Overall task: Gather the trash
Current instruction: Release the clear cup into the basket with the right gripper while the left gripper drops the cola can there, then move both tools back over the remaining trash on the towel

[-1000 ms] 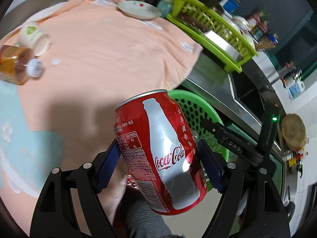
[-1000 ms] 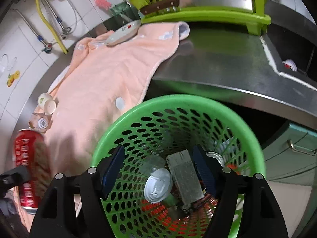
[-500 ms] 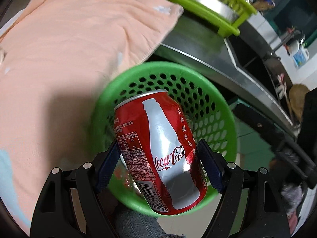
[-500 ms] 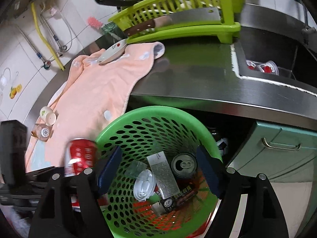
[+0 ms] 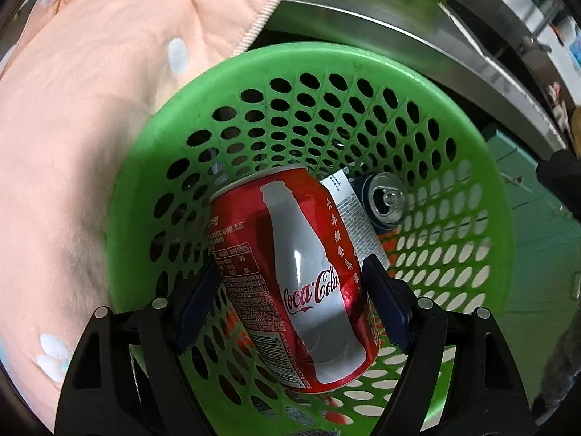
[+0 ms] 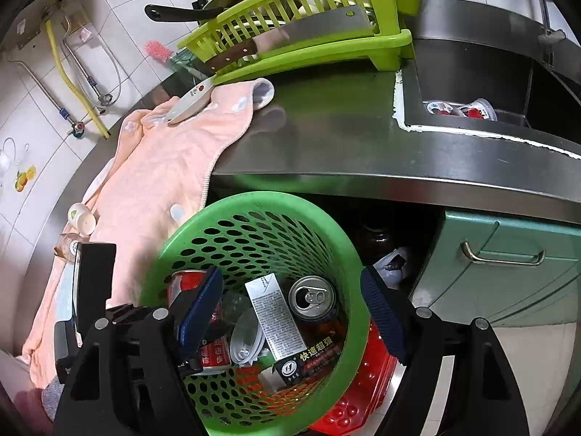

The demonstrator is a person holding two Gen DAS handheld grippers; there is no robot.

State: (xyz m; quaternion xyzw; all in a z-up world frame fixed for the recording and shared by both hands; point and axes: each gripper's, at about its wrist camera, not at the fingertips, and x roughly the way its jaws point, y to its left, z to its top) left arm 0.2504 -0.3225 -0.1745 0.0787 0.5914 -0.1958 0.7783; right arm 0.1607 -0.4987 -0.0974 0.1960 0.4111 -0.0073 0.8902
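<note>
Steel kitchen desk, green basket below its edge: a can is about to be dropped.

A peach towel covers the desk; a lime rack stands behind it, and a sink lies at the picture's right. A second ago the left claw held the red can over the towel; it has since come down and now grips that can inside the basket mouth, pads pressed on both sides. Judged: only release remains for this item. The right claw, empty, hangs above the basket with jaws well apart, nothing between them. The basket already holds a silver can, a carton and a dark packet. Legible: "Coca-Cola" and "Coca-Cola Company" on the red can; the Chinese print elsewhere is too small to vouch for.
</note>
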